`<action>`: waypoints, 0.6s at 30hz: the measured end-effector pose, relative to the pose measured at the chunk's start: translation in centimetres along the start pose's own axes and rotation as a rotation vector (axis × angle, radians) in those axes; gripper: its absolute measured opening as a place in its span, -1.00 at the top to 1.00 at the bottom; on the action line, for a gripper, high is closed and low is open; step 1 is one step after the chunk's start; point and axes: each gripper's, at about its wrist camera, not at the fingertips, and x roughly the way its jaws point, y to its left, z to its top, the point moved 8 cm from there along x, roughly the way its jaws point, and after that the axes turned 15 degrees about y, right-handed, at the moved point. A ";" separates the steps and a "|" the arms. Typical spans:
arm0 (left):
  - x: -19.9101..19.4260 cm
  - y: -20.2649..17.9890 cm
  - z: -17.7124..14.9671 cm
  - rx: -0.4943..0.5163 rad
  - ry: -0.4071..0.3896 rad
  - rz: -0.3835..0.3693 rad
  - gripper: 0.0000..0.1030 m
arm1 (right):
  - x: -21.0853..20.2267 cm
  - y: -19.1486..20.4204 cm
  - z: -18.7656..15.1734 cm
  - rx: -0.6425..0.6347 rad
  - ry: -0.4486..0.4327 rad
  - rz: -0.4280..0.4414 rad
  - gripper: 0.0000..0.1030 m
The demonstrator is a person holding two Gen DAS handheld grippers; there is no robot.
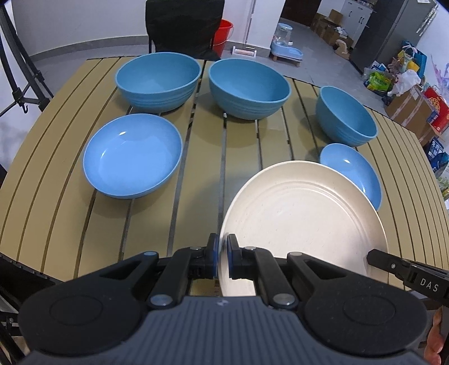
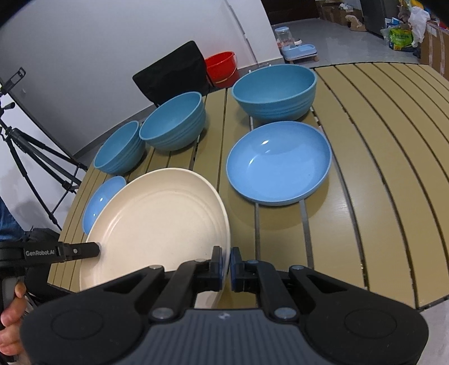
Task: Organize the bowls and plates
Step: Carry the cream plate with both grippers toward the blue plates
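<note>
Right now both claws are gripping the same cream plate [image 1: 303, 221], one on each side: the left claw [image 1: 222, 258] is clenched on its left rim, and the right claw [image 2: 226, 266] is clenched on the opposite rim, so neither hand is nearer than the other. The plate is hanging tilted near the worktop's [image 1: 64, 196] near edge, its far rim raised and overlapping a small blue dish [image 1: 356, 171] that is sitting just behind it. That overlap is the relation the coming move is turning on: judging by the task, the plate is probably heading for a stack, and whether it is going onto that dish or elsewhere I cannot tell. A wide shallow blue dish [image 1: 132, 154] is lying toward the left edge in the left view, well apart from the plate with bare slats between them. Three deep blue bowls are standing in a row along the far edge: a left bowl [image 1: 158, 80], a middle bowl [image 1: 248, 87] and a right bowl [image 1: 346, 115], the last one just behind the small dish. Nothing is standing between the plate and the small dish, but the right bowl's wall is close enough to be catching the plate's far rim if it is being pushed too far back. Beyond the worktop a black chair [image 1: 183, 26] and a red bucket [image 1: 223, 35] are waiting clear of the work.
</note>
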 end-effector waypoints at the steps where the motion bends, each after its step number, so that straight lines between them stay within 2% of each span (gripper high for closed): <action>1: 0.2 0.2 0.0 -0.003 0.002 0.002 0.86 | 0.3 0.1 0.1 -0.003 0.005 0.000 0.89; 18: 4.4 3.2 1.6 -0.051 0.053 0.014 0.86 | 4.9 1.3 1.7 -0.034 0.058 -0.019 0.89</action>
